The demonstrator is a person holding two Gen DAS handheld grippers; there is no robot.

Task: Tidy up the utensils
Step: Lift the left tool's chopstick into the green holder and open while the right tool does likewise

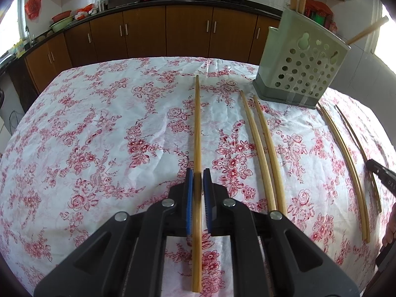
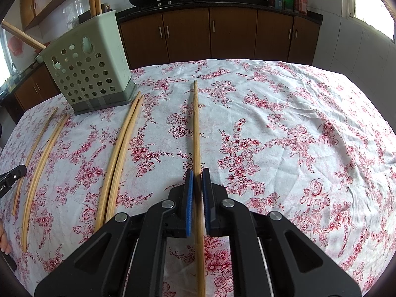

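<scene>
My left gripper [image 1: 197, 173] has its blue pads closed on a long bamboo chopstick [image 1: 197, 123] that points away over the floral cloth. My right gripper [image 2: 197, 173] is likewise closed on another chopstick [image 2: 196, 123]. A pale green perforated utensil holder [image 1: 300, 59] stands at the far side, with chopsticks sticking up out of it; it also shows in the right wrist view [image 2: 86, 66]. Between the grippers lie a pair of chopsticks [image 1: 264, 148], also seen from the right [image 2: 121, 153], and another pair [image 1: 346, 163] beside the left gripper [image 2: 42, 158].
The table carries a white cloth with red flowers [image 2: 297, 136]. Brown kitchen cabinets [image 1: 188, 32] with woks on the counter run behind it. The other gripper's tip shows at each view's edge [image 1: 381, 173] [image 2: 12, 175].
</scene>
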